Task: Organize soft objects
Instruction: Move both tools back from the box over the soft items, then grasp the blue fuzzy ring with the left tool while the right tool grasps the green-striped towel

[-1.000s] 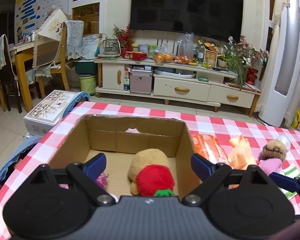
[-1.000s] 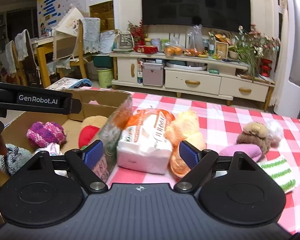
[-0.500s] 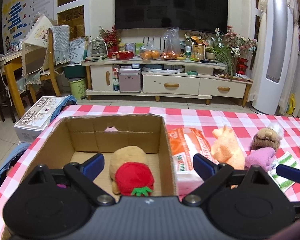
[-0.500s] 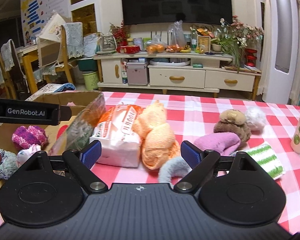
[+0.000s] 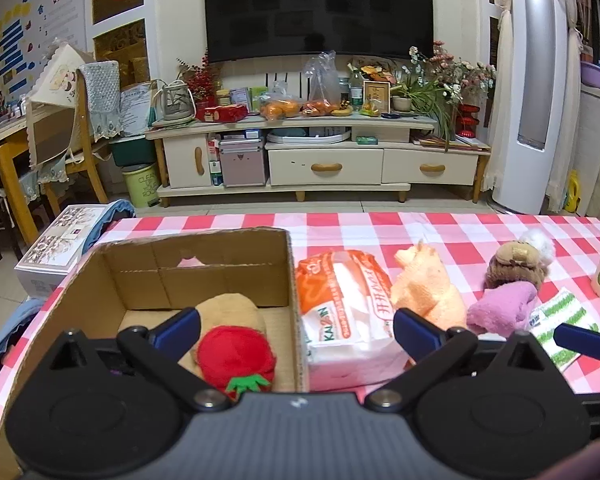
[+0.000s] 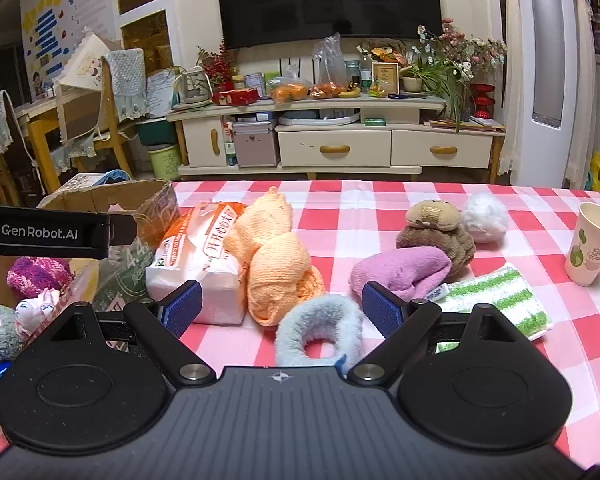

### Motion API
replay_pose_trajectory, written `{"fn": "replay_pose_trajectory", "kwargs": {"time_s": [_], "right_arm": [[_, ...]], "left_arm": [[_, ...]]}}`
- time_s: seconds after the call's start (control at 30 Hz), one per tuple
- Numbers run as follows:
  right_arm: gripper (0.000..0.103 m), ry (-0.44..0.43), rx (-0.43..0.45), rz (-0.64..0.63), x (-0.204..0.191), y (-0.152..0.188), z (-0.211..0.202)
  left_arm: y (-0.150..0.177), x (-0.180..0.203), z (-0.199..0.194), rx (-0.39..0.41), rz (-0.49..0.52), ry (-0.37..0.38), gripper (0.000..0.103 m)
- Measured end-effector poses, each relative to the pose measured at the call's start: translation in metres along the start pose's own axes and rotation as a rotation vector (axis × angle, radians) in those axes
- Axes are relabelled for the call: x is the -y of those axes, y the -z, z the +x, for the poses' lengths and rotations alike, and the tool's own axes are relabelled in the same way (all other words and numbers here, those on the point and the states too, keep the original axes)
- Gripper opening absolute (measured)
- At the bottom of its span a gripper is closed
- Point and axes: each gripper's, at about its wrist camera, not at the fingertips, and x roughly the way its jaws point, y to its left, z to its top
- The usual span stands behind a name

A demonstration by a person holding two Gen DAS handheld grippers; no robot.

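- The counter (image 6: 380, 208), under a smooth red-and-white check cloth, lay bare along its far edge and in a wide strip between the orange and brown toys.
- The cardboard box (image 5: 204, 276), stiff and rectangular with an open top, sat at the counter's left end; compared with a second ago it lay further left in the left wrist view.
- A glossy tissue pack (image 5: 348, 312), soft-sided and orange-white, touched the box's right wall.
- A tan plush with a red felt strawberry (image 5: 234, 350) lay on the box floor near that wall.
- An orange knitted toy (image 6: 276, 256), lumpy and rounded, leaned against the tissue pack.
- A brown fuzzy toy (image 6: 436, 232) sat on a pink plush cloth (image 6: 400, 270), beside a green-striped towel (image 6: 496, 296).
- A grey fluffy ring (image 6: 320, 332) lay on the cloth just below the right tongs (image 6: 282, 310), which were spread with nothing pinched; it was out of sight a second ago.
- The left tongs (image 5: 296, 328) had just been widening and stood fully spread, straddling the box wall and holding nothing.
- A paper cup (image 6: 592, 248) stood upright near the right edge.
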Motion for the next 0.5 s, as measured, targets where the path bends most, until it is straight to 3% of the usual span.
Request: {"fn": "replay_pose_trajectory", "kwargs": {"time_s": [0.5], "right_arm": [[0.103,0.055,-0.008,0.051,0.013,0.01,-0.006]], "left_arm": [[0.003,0.034,0.001,0.014,0.058,0.032,0.102]]}}
